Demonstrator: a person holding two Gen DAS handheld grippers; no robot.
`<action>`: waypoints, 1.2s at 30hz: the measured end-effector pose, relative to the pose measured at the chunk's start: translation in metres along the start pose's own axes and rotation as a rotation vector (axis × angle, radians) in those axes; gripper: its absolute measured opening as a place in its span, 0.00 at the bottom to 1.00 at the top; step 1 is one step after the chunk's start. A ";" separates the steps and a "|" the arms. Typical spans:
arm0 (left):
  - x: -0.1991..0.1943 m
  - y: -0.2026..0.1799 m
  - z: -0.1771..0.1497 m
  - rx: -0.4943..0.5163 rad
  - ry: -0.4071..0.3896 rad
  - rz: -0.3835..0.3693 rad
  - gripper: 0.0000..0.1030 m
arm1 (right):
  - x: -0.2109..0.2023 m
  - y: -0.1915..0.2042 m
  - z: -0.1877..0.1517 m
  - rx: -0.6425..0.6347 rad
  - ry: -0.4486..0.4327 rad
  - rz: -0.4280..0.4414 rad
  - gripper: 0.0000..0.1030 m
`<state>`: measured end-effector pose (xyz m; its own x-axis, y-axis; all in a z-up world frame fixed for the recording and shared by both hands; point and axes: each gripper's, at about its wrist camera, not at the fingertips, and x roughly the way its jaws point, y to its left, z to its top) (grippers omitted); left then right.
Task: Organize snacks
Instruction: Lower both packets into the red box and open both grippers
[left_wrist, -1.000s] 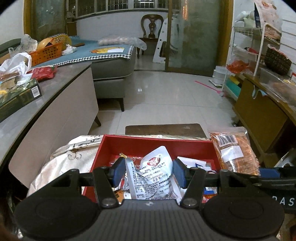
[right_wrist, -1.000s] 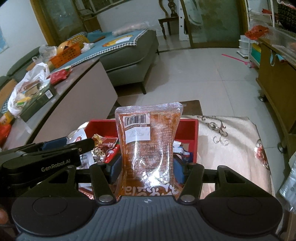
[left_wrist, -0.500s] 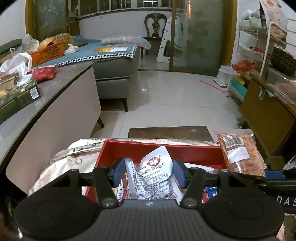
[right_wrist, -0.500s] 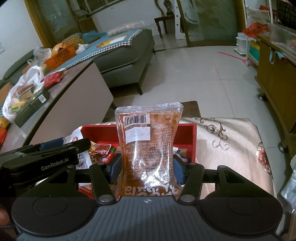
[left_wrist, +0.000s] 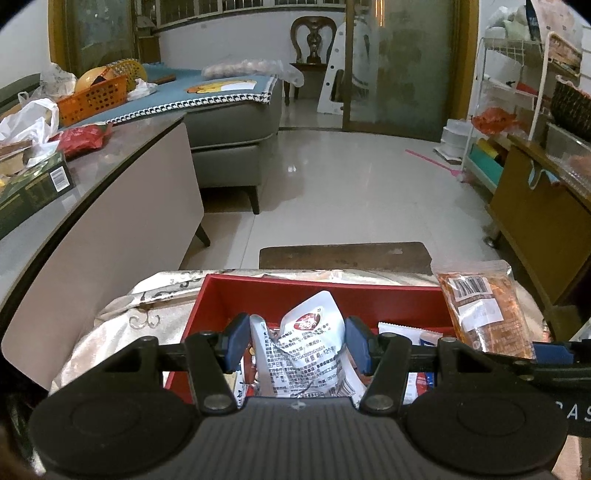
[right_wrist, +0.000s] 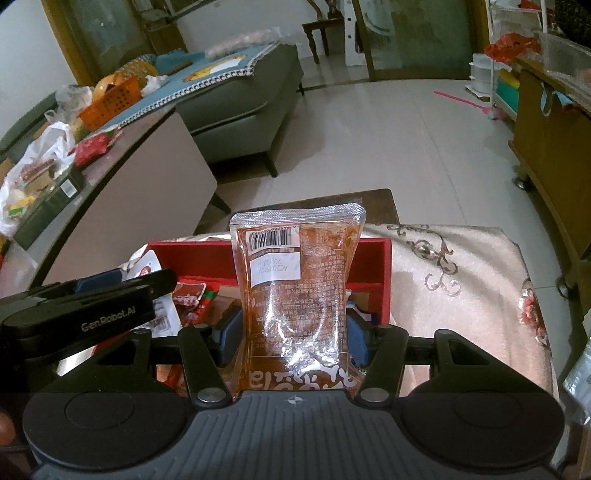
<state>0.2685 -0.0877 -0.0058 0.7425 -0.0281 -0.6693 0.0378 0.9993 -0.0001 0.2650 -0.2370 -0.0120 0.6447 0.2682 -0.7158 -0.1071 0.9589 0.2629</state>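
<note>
Left wrist view shows a room with a grey sofa (left_wrist: 229, 122) in the upper middle of the frame and a long tabletop (left_wrist: 92, 192) on the left side, which carries an orange basket (left_wrist: 94, 98), a white bag (left_wrist: 27, 122) and a dark box (left_wrist: 33, 184). In the lower half a second tabletop with a pale patterned cloth (left_wrist: 147, 317) carries a red box (left_wrist: 317, 295), and some small packets lie inside it. The left claw (left_wrist: 297, 345) is above the near part of the red box and pinches a crumpled white packet (left_wrist: 306, 354) between its blue pads; the packet stands up from the claw. At the right edge of this frame the orange pouch (left_wrist: 484, 310) appears, beside the right wall of the red box.

In the right wrist view the right claw (right_wrist: 293, 334) pinches this orange pouch (right_wrist: 295, 280) at its narrow middle, and the pouch stands upright with the barcode on top. It is in front of the red box (right_wrist: 373, 266), near its right part. The left claw's body comes in from the lower left of the frame.
</note>
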 end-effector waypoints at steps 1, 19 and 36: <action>0.002 0.000 0.000 0.001 0.003 0.002 0.48 | 0.002 0.000 0.000 -0.001 0.003 -0.001 0.63; 0.019 -0.003 -0.003 0.014 0.035 0.018 0.48 | 0.018 -0.003 0.000 0.002 0.037 -0.024 0.63; 0.029 -0.002 -0.005 0.017 0.056 0.028 0.48 | 0.028 -0.004 -0.002 -0.005 0.059 -0.037 0.63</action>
<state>0.2867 -0.0901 -0.0291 0.7052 0.0021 -0.7090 0.0292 0.9991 0.0319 0.2820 -0.2332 -0.0346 0.6029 0.2373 -0.7617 -0.0876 0.9687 0.2324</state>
